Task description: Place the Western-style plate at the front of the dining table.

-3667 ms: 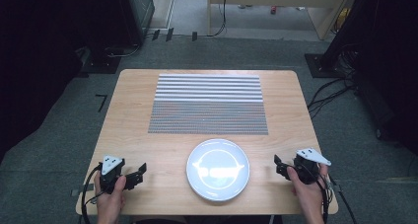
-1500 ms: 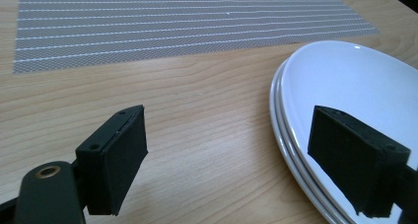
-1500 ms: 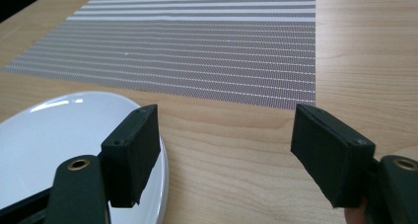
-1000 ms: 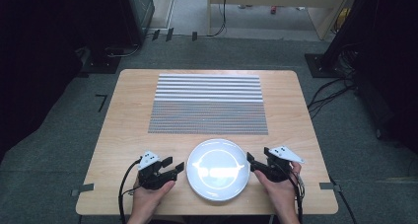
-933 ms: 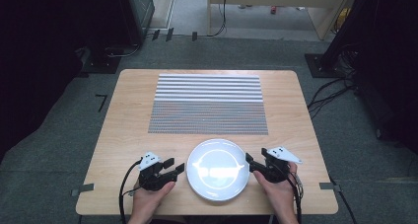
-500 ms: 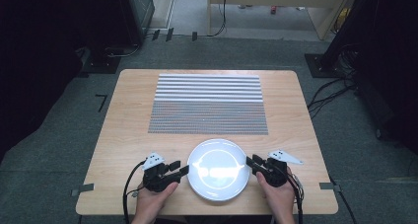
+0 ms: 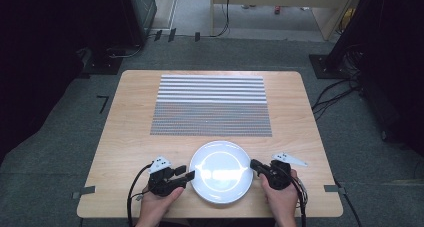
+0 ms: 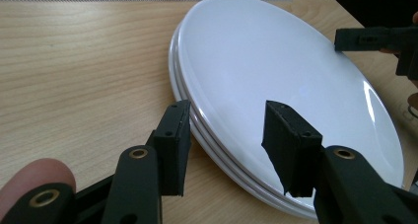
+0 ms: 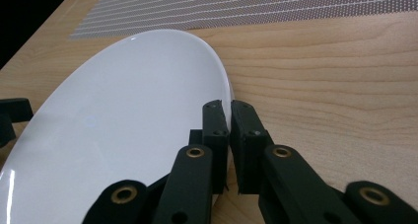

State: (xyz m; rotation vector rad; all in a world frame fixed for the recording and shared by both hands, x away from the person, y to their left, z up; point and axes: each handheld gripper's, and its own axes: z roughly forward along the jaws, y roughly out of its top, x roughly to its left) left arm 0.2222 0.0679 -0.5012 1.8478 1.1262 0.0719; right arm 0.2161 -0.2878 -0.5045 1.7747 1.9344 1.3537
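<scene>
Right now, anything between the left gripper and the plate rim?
Nothing visible. The left gripper is open, its jaws straddling the near rim of the white plate, with bare table beside it. The right gripper is shut at the opposite rim.

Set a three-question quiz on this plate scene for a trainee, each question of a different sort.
1. True or false: the left tongs are clamped on the plate.
2. Which tongs are shut on the plate's rim? A) the left tongs B) the right tongs
3. Fill in: beyond the plate, a striped ____ lies on the table.

Key
1. False. The jaws have just closed partway, but they stand apart with the rim between them.
2. B.
3. mat.
</scene>
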